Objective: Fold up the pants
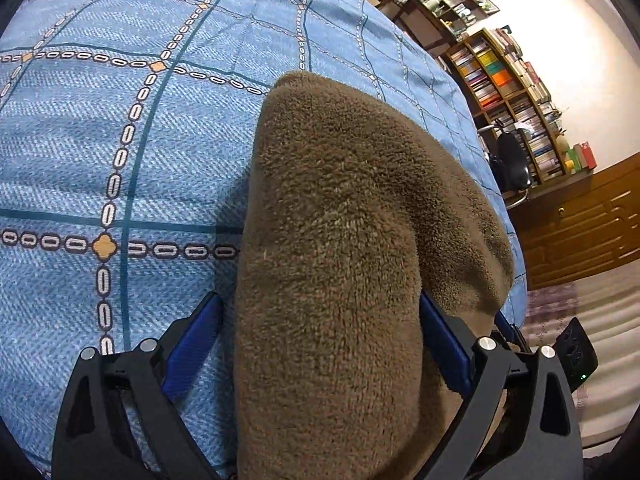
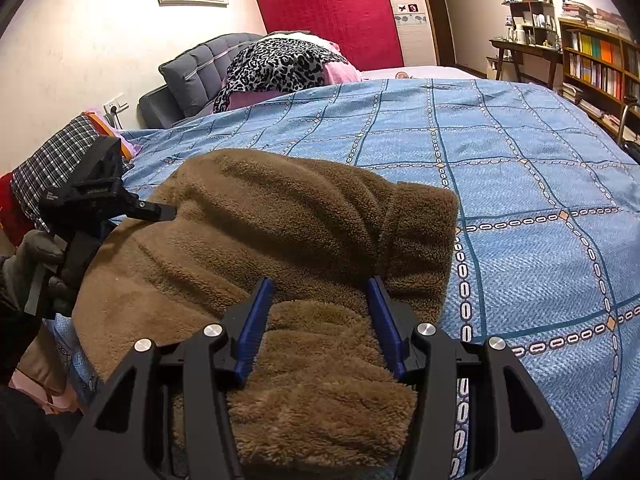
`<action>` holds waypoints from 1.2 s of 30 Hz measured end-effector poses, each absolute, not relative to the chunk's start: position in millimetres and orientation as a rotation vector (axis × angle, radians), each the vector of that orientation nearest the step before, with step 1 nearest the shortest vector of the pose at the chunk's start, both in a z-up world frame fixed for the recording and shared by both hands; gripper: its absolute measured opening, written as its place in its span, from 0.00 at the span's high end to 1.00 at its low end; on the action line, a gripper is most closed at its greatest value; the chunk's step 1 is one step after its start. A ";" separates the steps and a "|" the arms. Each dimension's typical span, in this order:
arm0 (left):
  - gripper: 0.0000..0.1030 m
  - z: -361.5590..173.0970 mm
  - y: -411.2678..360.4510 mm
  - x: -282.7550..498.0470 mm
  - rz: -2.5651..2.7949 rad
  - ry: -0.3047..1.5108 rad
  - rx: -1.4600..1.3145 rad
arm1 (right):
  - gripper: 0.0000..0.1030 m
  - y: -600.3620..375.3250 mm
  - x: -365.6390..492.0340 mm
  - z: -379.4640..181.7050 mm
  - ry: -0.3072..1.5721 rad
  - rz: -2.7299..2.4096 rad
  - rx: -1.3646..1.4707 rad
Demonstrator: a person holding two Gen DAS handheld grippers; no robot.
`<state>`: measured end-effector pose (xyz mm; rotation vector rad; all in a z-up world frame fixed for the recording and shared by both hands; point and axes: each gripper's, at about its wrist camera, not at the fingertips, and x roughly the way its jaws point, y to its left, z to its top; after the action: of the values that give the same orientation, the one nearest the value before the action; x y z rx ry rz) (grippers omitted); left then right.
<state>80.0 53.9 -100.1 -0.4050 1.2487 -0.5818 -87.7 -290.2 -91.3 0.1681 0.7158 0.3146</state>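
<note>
Now you have both tongs on the pants (image 2: pixel 256 240), a brown fleecy pair lying bunched on the bed (image 2: pixel 520 184) near its near edge. Your left tongs (image 1: pixel 320 320) are clenched on a thick roll of the fleece: the blue fingers (image 1: pixel 188 344) press against it on either side, and the cloth fills the gap and spills toward the camera. Beyond the roll, the fabric rises in a rounded hump over the blue chain-patterned bedspread (image 1: pixel 100 152).

Your right tongs (image 2: pixel 320 308) likewise grip a fold of the pants between their blue fingers (image 2: pixel 256 320), with the fleece bulging out between and below them. From this view the pants spread leftward in soft ridges, and a squared-off end lies toward the right on the bedspread. At the left edge of the right view you can see your other tool, black, with its tip buried in the far-left side of the fleece (your gloved left hand (image 2: pixel 36 264) holds it there).

Toward the head of the bed sits a leopard-print heap (image 2: pixel 276 64) against a grey headboard (image 2: pixel 192 68). A bookshelf (image 2: pixel 596 68) stands along the right wall.
</note>
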 end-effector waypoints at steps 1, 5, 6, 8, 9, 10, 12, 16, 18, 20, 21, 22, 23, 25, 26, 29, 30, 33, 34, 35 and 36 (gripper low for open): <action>0.18 -100.3 52.7 80.4 -0.595 1.248 -0.407 | 0.47 -290.9 -87.7 -89.9 0.720 0.321 0.177; 0.26 -98.9 52.5 78.5 -0.613 1.241 -0.411 | 0.44 -296.7 -91.8 -75.6 0.705 0.322 0.234; 0.26 -98.1 51.5 77.9 -0.608 1.238 -0.403 | 0.42 -299.7 -94.2 -69.8 0.690 0.316 0.252; 0.26 -96.8 48.2 77.7 -0.598 1.234 -0.392 | 0.35 -307.0 -97.2 -60.8 0.666 0.293 0.280; 0.26 -97.1 48.9 78.0 -0.596 1.233 -0.390 | 0.32 -311.2 -97.9 -56.7 0.656 0.280 0.298; 0.26 -96.9 48.5 77.9 -0.595 1.233 -0.390 | 0.31 -317.6 -97.9 -53.3 0.654 0.269 0.327; 0.26 -97.3 49.8 77.1 -0.595 1.231 -0.396 | 0.30 -330.0 -93.9 -55.5 0.681 0.250 0.386; 0.25 -99.2 53.2 75.6 -0.596 1.227 -0.406 | 0.29 -351.3 -84.4 -75.5 0.772 0.212 0.502; 0.25 -99.8 53.1 73.7 -0.596 1.226 -0.409 | 0.29 -357.7 -79.7 -88.1 0.823 0.209 0.571; 0.25 -99.8 52.5 72.3 -0.596 1.225 -0.409 | 0.28 -362.0 -76.1 -99.5 0.864 0.224 0.625; 0.25 -99.6 52.6 71.9 -0.596 1.224 -0.407 | 0.28 -362.9 -74.6 -104.6 0.881 0.243 0.650; 0.24 -99.7 53.1 71.6 -0.596 1.224 -0.407 | 0.25 -364.1 -73.3 -107.1 0.891 0.251 0.665; 0.24 -99.8 53.8 71.8 -0.596 1.225 -0.407 | 0.22 -366.1 -70.6 -111.0 0.908 0.263 0.688; 0.24 -99.9 54.3 71.4 -0.597 1.226 -0.411 | 0.19 -369.0 -67.4 -116.8 0.936 0.280 0.726; 0.24 -99.8 54.1 71.7 -0.597 1.226 -0.413 | 0.19 -369.3 -65.6 -118.5 0.951 0.288 0.730; 0.23 -102.0 57.5 72.4 -0.599 1.230 -0.423 | 0.17 -369.2 -60.7 -118.0 0.983 0.295 0.712; 0.22 -102.7 58.9 71.9 -0.599 1.233 -0.428 | 0.16 -368.8 -59.7 -117.9 0.994 0.303 0.712; 0.20 -104.1 62.7 71.9 -0.601 1.237 -0.439 | 0.16 -369.7 -56.8 -118.0 1.010 0.329 0.741; 0.20 -103.8 63.5 71.6 -0.602 1.238 -0.438 | 0.16 -368.8 -55.5 -117.8 1.016 0.340 0.747; 0.20 -103.6 64.0 71.6 -0.603 1.238 -0.436 | 0.16 -366.4 -55.3 -117.6 1.023 0.350 0.748; 0.20 -103.3 64.4 71.2 -0.603 1.238 -0.434 | 0.16 -363.2 -56.4 -118.0 1.029 0.361 0.745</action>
<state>71.2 64.4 -103.3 -0.4339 1.2383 -0.6029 -56.4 -363.2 -118.0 0.7453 1.0288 0.3613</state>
